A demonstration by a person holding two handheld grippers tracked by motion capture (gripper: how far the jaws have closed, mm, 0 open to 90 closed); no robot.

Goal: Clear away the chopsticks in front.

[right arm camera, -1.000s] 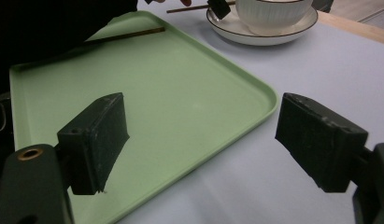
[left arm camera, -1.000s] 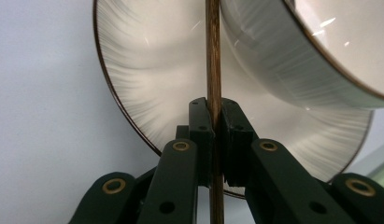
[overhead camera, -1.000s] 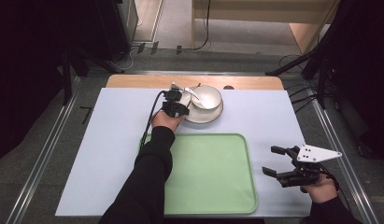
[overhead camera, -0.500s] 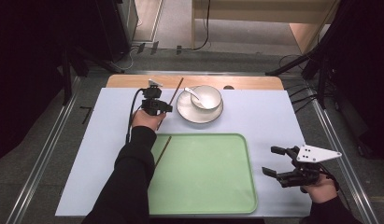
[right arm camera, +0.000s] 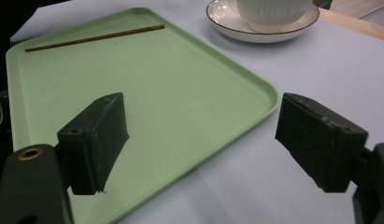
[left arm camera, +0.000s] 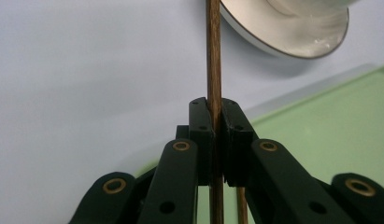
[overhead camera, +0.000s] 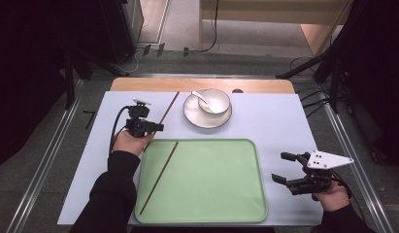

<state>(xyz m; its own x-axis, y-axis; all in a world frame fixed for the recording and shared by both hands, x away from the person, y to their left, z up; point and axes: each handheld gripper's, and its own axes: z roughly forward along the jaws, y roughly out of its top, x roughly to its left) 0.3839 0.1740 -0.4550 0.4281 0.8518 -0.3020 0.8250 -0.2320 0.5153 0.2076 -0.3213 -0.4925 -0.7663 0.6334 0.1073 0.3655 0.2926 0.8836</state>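
Observation:
My left gripper [overhead camera: 157, 127] is left of the green tray's [overhead camera: 211, 194] far-left corner, shut on a brown chopstick [overhead camera: 169, 108] that slants up toward the table's far edge. The left gripper view shows the jaws [left arm camera: 216, 112] pinching that chopstick [left arm camera: 213, 51] between them. A second chopstick [overhead camera: 159, 177] lies slantwise inside the tray's left part, also seen as the chopstick [right arm camera: 94, 37] in the right gripper view. My right gripper [overhead camera: 280, 167] rests right of the tray, open and holding nothing [right arm camera: 203, 140].
A white bowl [overhead camera: 214, 101] with a spoon [overhead camera: 199, 96] in it stands on a saucer [overhead camera: 197, 119] beyond the tray. The pale mat [overhead camera: 284, 126] covers the table; a wooden strip [overhead camera: 265, 86] runs along the far edge. The left gripper's cable [overhead camera: 117, 124] loops beside the hand.
My left gripper has moved away from the bowl, leftward and nearer to the tray's far-left corner, carrying the chopstick. The right gripper has stayed put.

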